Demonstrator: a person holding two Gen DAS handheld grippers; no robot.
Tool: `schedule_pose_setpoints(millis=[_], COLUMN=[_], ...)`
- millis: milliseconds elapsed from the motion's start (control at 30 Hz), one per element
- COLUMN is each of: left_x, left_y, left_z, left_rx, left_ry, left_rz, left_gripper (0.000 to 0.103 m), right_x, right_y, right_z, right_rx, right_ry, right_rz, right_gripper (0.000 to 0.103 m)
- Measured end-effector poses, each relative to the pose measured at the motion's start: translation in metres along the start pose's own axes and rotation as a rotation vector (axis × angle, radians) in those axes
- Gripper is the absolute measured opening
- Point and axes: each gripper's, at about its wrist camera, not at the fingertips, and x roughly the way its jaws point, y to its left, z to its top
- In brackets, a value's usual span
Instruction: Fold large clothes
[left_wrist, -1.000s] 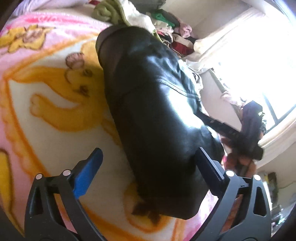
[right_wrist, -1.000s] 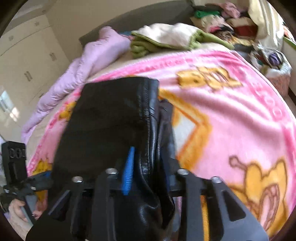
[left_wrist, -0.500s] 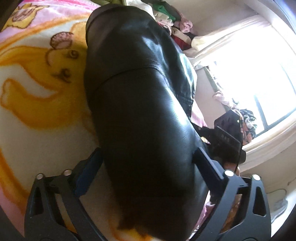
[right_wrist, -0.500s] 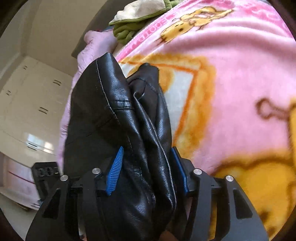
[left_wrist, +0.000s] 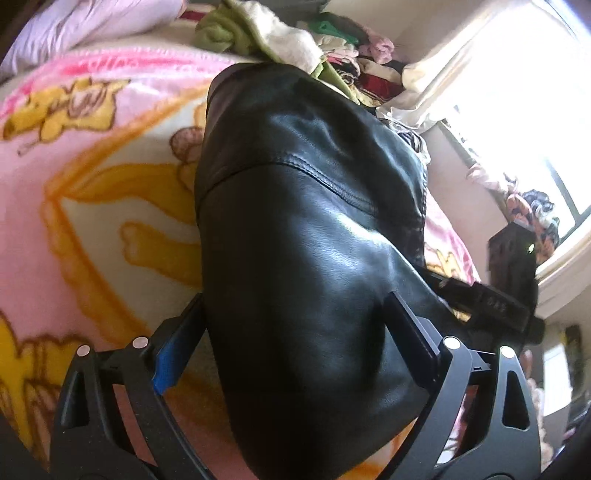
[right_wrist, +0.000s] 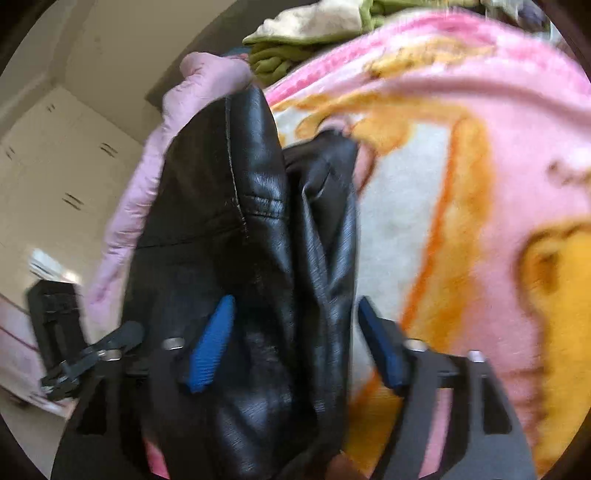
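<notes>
**Black leather jacket bundled between both grippers on the pink blanket**

Lying folded over the pink cartoon blanket (left_wrist: 92, 192): a black leather jacket (left_wrist: 306, 266), bulky, glossy, seam running across its upper panel. Spread wide around its near end in the left wrist view: the left gripper (left_wrist: 291, 332), jaws apart, leather bulging between the fingers, whether pressed by them cannot be told. Straddling the jacket's folded edge in the right wrist view: the right gripper (right_wrist: 295, 332), jaws parted, blue pad (right_wrist: 212, 347) at 9 o'clock against the leather, the other pad at 3 o'clock seemingly just clear of it.

Crowding the far side, at 12 o'clock in the left view: a green and cream folded blanket (left_wrist: 255, 33), then a heap of mixed clothes (left_wrist: 354, 62) toward 1 o'clock. Lilac quilt (left_wrist: 85, 26) at 11 o'clock. Bright window (left_wrist: 524, 99) with pale curtain at 2 o'clock, washing out that side. White wardrobe doors (right_wrist: 62, 173) at 9 o'clock in the right view, motion blur throughout.
</notes>
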Motion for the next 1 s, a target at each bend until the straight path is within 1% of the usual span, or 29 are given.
schedule_pose_setpoints(millis=[100,167,200,267,333,400,500,533,567,600,633,667,700,767,800,900,1000], left_x=[-0.003,-0.004,-0.005,-0.009,-0.012,-0.013,-0.016,-0.017,-0.018,-0.020,-0.021,-0.022,-0.021,-0.019,-0.018,-0.018,-0.014], left_y=[-0.004,-0.004,-0.003,-0.002,-0.004,-0.006,-0.009,-0.010,-0.011,-0.012,-0.014,-0.014,-0.014,-0.014,-0.015,-0.019,-0.024], left_z=[-0.004,-0.004,-0.006,-0.005,-0.007,-0.009,-0.011,-0.012,-0.013,-0.014,-0.015,-0.015,-0.015,-0.016,-0.017,-0.019,-0.024], left_rx=[0.018,0.017,0.018,0.025,0.034,0.043,0.061,0.072,0.081,0.096,0.108,0.115,0.115,0.114,0.117,0.128,0.147], left_ry=[-0.013,-0.015,-0.017,-0.022,-0.026,-0.030,-0.036,-0.040,-0.044,-0.050,-0.054,-0.055,-0.053,-0.046,-0.044,-0.045,-0.036], left_rz=[0.024,0.027,0.028,0.037,0.046,0.055,0.071,0.080,0.088,0.100,0.106,0.104,0.101,0.096,0.095,0.094,0.094], left_gripper=[0.087,0.087,0.087,0.087,0.087,0.087,0.087,0.087,0.087,0.088,0.088,0.088,0.088,0.088,0.088,0.088,0.088], right_x=[-0.020,-0.036,-0.047,-0.058,-0.059,-0.052,-0.030,-0.027,-0.016,-0.008,0.006,0.017,0.028,0.043,0.045,0.050,0.052], right_y=[0.008,0.015,0.020,0.031,0.047,0.067,0.086,0.087,0.090,0.091,0.088,0.081,0.071,0.050,0.042,0.017,0.002], right_z=[0.005,0.008,0.011,0.017,0.022,0.027,0.040,0.036,0.040,0.043,0.050,0.055,0.058,0.064,0.064,0.064,0.059], right_rx=[-0.070,-0.098,-0.115,-0.154,-0.205,-0.274,-0.356,-0.373,-0.402,-0.412,-0.414,-0.407,-0.381,-0.314,-0.290,-0.192,-0.137], right_ry=[-0.035,-0.092,-0.142,-0.212,-0.248,-0.264,-0.259,-0.255,-0.241,-0.228,-0.200,-0.174,-0.144,-0.108,-0.104,-0.090,-0.083], right_rz=[-0.095,-0.147,-0.170,-0.194,-0.210,-0.213,-0.242,-0.250,-0.279,-0.302,-0.343,-0.391,-0.419,-0.423,-0.418,-0.359,-0.335], right_gripper=[0.078,0.078,0.078,0.078,0.078,0.077,0.077,0.074,0.072,0.066,0.058,0.055,0.055,0.055,0.055,0.055,0.055])
